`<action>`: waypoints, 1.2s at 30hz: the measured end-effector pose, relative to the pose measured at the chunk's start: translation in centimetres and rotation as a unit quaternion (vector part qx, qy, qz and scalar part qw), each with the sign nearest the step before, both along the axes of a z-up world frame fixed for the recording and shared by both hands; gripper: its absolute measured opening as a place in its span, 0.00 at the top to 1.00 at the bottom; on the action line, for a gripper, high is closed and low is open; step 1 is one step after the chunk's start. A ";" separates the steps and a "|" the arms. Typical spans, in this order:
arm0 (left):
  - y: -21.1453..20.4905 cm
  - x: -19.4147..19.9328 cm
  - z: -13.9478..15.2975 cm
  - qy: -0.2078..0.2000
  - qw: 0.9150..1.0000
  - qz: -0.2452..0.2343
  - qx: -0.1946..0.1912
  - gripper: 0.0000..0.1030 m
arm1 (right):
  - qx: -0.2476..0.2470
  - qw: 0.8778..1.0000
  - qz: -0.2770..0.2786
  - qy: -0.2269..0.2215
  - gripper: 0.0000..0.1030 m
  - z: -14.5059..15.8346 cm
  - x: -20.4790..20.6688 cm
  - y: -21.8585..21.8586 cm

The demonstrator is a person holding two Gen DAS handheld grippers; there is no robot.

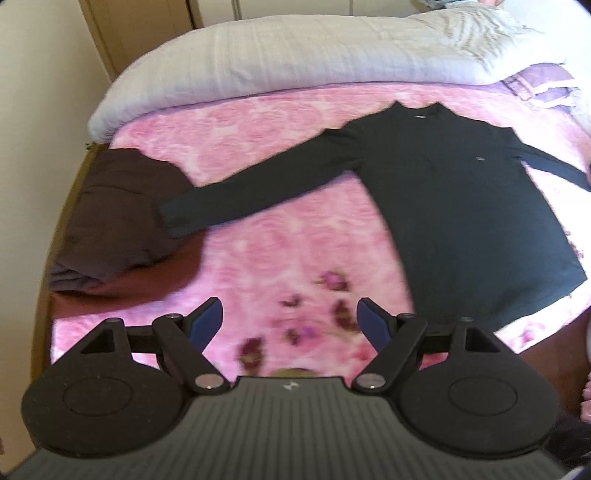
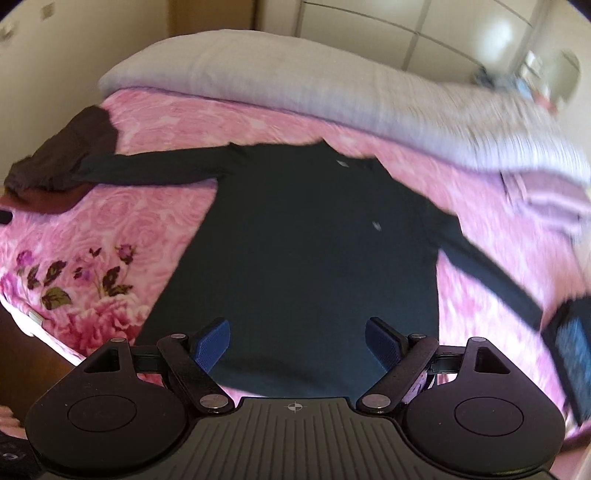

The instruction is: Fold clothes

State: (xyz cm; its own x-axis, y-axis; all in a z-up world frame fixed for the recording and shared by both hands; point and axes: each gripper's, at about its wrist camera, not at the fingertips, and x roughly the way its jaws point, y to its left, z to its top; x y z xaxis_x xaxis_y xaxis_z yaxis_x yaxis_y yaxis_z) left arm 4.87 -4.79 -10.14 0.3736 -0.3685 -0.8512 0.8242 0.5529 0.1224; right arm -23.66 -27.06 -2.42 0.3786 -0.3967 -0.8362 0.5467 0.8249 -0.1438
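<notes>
A dark long-sleeved shirt [image 1: 458,206] lies flat on the pink floral bedspread [image 1: 280,251], collar toward the pillows, both sleeves spread out. Its left sleeve [image 1: 258,192] reaches toward a folded brown garment. My left gripper [image 1: 290,323] hovers open above the bedspread, left of the shirt's hem, holding nothing. In the right wrist view the shirt [image 2: 306,240] fills the middle, and my right gripper [image 2: 297,345] stands open just over its lower hem, empty. The right sleeve [image 2: 495,273] runs toward the bed's right side.
A folded brown garment [image 1: 118,221] sits at the bed's left edge. Grey pillows [image 1: 295,55] line the head of the bed. A dark phone-like object [image 2: 572,354] lies at the right edge. Wardrobe doors [image 2: 424,33] stand behind.
</notes>
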 end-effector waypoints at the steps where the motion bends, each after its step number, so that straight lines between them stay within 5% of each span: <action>1: 0.4 0.8 -0.1 -0.006 1.000 0.006 0.002 0.26 | -0.004 1.000 0.012 0.000 0.19 -0.1 0.9 0.3; 9: 1.6 3.9 -1.0 -0.086 0.995 0.025 0.046 0.26 | -0.041 0.984 0.171 0.016 0.19 -2.4 8.2 1.8; 23: 1.0 5.1 -1.2 -0.081 0.992 0.076 0.058 0.26 | -0.011 0.944 0.331 0.005 0.19 -7.4 19.6 0.9; 25: 0.7 6.5 -1.7 -0.089 0.992 0.060 0.068 0.26 | -0.017 0.939 0.342 -0.002 0.20 -7.6 21.6 1.5; 32: -0.8 15.6 -5.6 -0.138 0.982 -0.062 0.116 0.26 | -0.052 0.926 0.373 -0.003 0.57 -9.6 30.5 3.9; 36: -1.7 22.1 -8.5 -0.155 0.969 -0.129 0.143 0.26 | -0.037 0.926 0.376 -0.009 0.62 -12.8 37.3 6.2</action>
